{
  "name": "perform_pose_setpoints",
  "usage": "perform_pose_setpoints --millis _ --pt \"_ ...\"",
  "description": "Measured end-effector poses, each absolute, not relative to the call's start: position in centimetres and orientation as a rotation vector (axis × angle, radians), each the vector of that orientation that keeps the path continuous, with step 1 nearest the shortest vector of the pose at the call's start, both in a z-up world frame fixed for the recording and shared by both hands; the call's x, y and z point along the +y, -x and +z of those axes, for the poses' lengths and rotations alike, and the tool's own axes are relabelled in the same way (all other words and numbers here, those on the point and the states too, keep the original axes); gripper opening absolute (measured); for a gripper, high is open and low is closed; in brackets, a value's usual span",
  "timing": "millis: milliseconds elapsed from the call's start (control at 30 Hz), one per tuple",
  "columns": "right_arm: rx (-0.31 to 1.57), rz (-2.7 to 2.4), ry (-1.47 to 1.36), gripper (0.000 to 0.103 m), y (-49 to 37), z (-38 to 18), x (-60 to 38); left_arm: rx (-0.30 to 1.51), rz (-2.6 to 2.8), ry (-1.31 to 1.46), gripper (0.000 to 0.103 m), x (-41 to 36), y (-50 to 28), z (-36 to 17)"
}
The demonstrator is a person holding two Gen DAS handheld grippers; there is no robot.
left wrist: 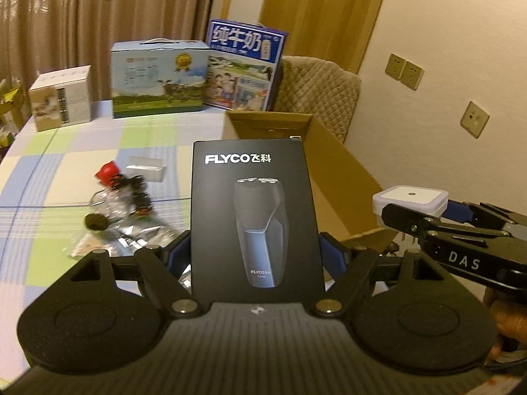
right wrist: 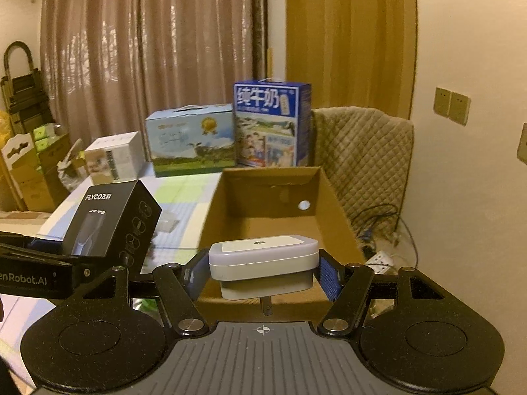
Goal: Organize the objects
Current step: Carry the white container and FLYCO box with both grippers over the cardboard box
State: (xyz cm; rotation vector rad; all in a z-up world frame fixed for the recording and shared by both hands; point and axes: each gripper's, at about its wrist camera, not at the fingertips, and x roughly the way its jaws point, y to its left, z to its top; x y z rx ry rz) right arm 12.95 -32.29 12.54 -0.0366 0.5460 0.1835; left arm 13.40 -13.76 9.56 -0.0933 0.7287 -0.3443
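My left gripper (left wrist: 257, 250) is shut on a black shaver box (left wrist: 255, 217) marked FLYCO, held upright above the table. The same shaver box (right wrist: 110, 220) shows at the left of the right wrist view. My right gripper (right wrist: 263, 275) is shut on a white square plug-in device (right wrist: 263, 258), its blue pads pressing both sides and a metal prong hanging below. That white device (left wrist: 410, 199) appears at the right in the left wrist view. An open cardboard box (right wrist: 273, 210) lies ahead of both grippers, its inside bare; its right wall (left wrist: 342, 177) shows behind the shaver box.
On the checked tablecloth (left wrist: 66, 164) lie a red-capped bottle (left wrist: 107, 171), foil packets (left wrist: 131, 227) and a small white box (left wrist: 146, 171). Milk cartons (right wrist: 271, 125) and a white carton (right wrist: 113, 158) stand at the far edge. A quilted chair (right wrist: 362, 154) stands by the wall.
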Motion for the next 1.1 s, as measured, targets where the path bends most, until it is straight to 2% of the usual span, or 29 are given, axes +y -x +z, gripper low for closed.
perform_pose_setpoints --millis 300,633,1100 --pt "0.560 0.159 0.043 0.064 -17.2 12.5 -34.8 0.732 -0.386 0.090 0.076 -17.5 -17.8 9.7" --pt "0.614 0.131 0.025 0.064 -22.4 9.7 -37.0 0.765 -0.416 0.077 0.076 -21.0 -22.8 7.7" --pt "0.645 0.111 0.007 0.064 -24.3 7.8 -37.9 0.781 -0.434 0.070 0.081 -22.2 -25.5 5.6"
